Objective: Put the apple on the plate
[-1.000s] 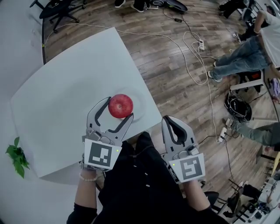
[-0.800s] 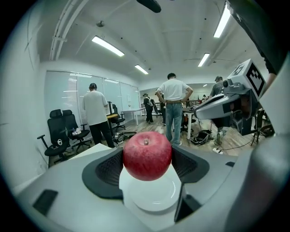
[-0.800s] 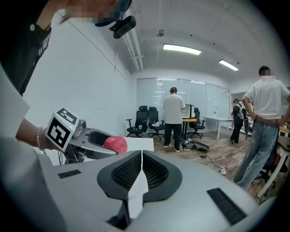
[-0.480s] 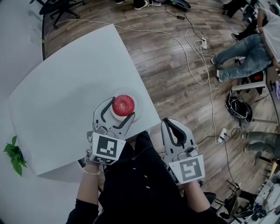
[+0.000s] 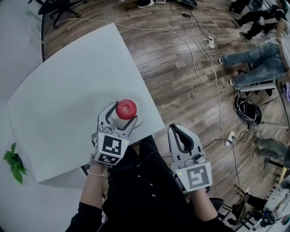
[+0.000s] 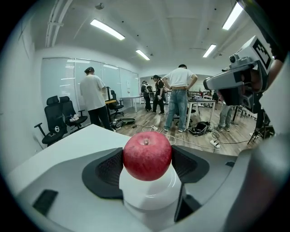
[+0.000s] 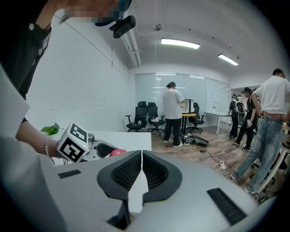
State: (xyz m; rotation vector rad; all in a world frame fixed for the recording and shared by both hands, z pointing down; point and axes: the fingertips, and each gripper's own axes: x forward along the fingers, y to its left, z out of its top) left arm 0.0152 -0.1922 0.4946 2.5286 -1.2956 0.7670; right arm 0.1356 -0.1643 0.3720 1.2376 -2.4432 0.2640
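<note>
A red apple (image 5: 126,109) rests on a small white plate (image 5: 135,121) near the right front edge of the white table (image 5: 63,104). My left gripper (image 5: 122,113) is shut on the apple, with a dark pad pressed to each side of it. In the left gripper view the apple (image 6: 147,156) sits on the plate (image 6: 149,192) between the jaws. My right gripper (image 5: 177,130) hangs off the table over the person's lap, shut and empty. In the right gripper view my right gripper (image 7: 142,158) has its pads meeting, and the apple (image 7: 118,153) peeks out to the left.
A green plant (image 5: 12,164) lies off the table's left corner. Cables (image 5: 204,68) and a power strip (image 5: 209,45) trail across the wooden floor to the right. Seated people's legs (image 5: 253,63) are at the far right, and an office chair (image 5: 59,9) stands beyond the table.
My left gripper carried the apple forward over the plate and down until it rests on it. The right gripper has hardly moved.
</note>
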